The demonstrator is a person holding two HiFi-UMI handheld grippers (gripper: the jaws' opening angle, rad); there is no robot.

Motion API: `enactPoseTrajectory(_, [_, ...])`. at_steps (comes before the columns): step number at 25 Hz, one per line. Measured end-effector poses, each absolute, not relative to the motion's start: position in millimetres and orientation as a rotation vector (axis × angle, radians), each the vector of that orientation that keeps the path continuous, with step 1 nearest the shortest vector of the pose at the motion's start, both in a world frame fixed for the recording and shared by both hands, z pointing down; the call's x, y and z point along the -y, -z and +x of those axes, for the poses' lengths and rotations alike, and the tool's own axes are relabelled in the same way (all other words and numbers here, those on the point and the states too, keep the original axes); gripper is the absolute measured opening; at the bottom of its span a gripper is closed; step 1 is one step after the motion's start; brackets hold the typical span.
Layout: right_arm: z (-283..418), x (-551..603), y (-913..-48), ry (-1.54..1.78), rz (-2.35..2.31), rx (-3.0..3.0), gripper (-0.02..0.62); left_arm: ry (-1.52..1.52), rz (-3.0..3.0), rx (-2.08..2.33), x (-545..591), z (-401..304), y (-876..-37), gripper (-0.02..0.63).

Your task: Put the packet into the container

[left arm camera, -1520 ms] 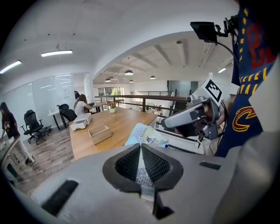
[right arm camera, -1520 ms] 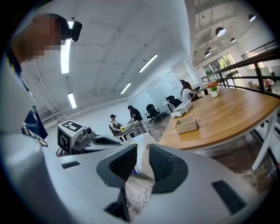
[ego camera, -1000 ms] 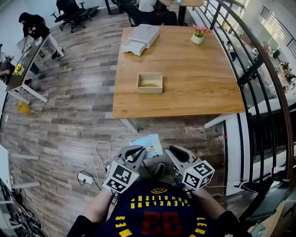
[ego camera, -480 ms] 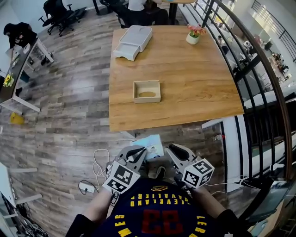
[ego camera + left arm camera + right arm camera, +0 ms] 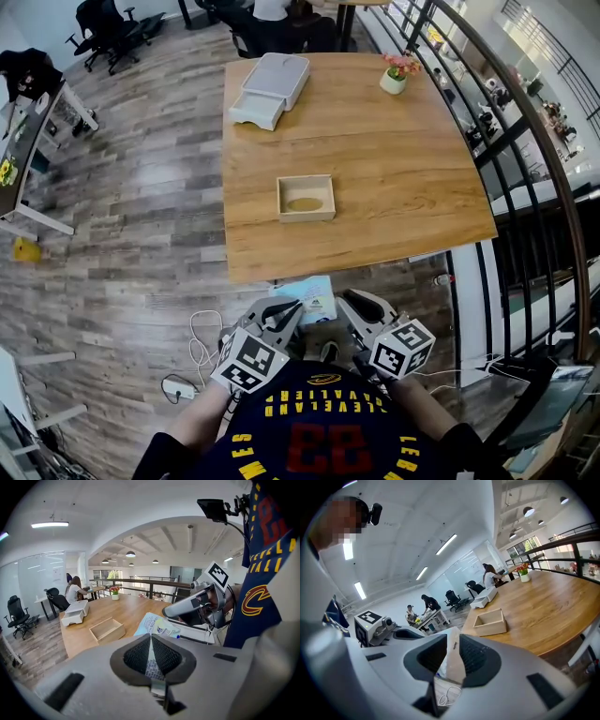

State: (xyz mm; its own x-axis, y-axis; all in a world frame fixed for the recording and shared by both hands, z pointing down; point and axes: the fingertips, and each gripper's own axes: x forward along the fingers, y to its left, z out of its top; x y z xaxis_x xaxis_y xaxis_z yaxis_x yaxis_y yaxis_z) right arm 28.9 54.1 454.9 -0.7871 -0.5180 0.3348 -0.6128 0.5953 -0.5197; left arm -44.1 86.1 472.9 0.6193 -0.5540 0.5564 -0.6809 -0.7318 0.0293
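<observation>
While the packet (image 5: 310, 300) hangs short of the table's (image 5: 403, 159) near edge, the left gripper (image 5: 287, 315) is clamped on one side of it, and the right gripper (image 5: 348, 307) looks clamped on the other, though that pinch is harder to read. Thin, light and floppy, I'd judge: best held by its edges and kept taut on the way to the box (image 5: 306, 217) by that edge.

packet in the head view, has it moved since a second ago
Yes. The packet has come closer to the near edge of the wooden table; the gap between them has shrunk.
</observation>
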Motion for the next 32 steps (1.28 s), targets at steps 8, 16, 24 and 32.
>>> enactPoseTrajectory(8, [2.0, -38.1, -453.8, -0.941, 0.993, 2.648, 0.087, -0.742, 2.626, 0.974, -69.6, -71.9, -477.7, 0.014])
enactPoseTrajectory(16, [-1.6, -36.1, -457.4, -0.972, 1.035, 2.603, 0.087, -0.712, 2.618, 0.972, -57.9, -86.9, -474.6, 0.014])
enactPoseTrajectory(24, [-11.7, -14.1, -461.1, -1.023, 0.989, 2.622, 0.087, -0.743, 2.587, 0.998, -36.7, -93.7, -475.0, 0.014])
enactPoseTrajectory(32, [-10.8, 41.2, -460.6, -1.021, 0.904, 2.677, 0.087, -0.780, 2.553, 1.068, 12.1, -89.9, -476.0, 0.014])
